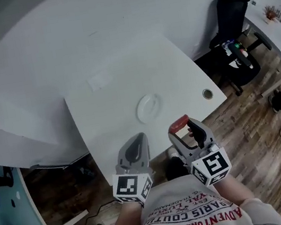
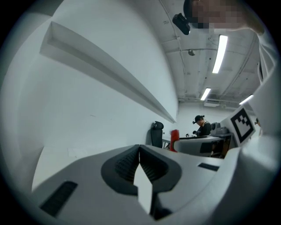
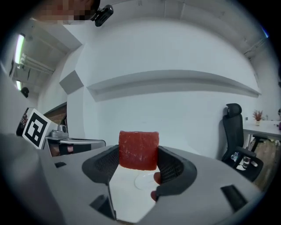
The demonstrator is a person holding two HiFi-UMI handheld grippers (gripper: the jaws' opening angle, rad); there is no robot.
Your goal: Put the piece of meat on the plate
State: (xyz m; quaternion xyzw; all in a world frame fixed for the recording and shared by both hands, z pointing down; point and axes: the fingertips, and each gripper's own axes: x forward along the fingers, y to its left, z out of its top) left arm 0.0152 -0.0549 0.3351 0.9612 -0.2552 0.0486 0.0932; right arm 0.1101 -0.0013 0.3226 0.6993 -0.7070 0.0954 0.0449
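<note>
A red block of meat (image 3: 138, 150) is clamped between the jaws of my right gripper (image 3: 139, 163), held upright above the near edge of the white table (image 1: 110, 95). In the head view the meat (image 1: 178, 124) sits at the tip of the right gripper (image 1: 182, 126). A small white plate (image 1: 149, 107) lies on the table just ahead and left of it; the right gripper view shows the plate (image 3: 147, 180) below the meat. My left gripper (image 1: 137, 141) hovers beside it over the table's near edge, shut and holding nothing (image 2: 139, 165).
A round cable hole (image 1: 208, 93) is near the table's right edge. A black office chair (image 1: 231, 17) stands to the right on the wooden floor. A white wall is behind the table. A person (image 2: 203, 125) stands far off.
</note>
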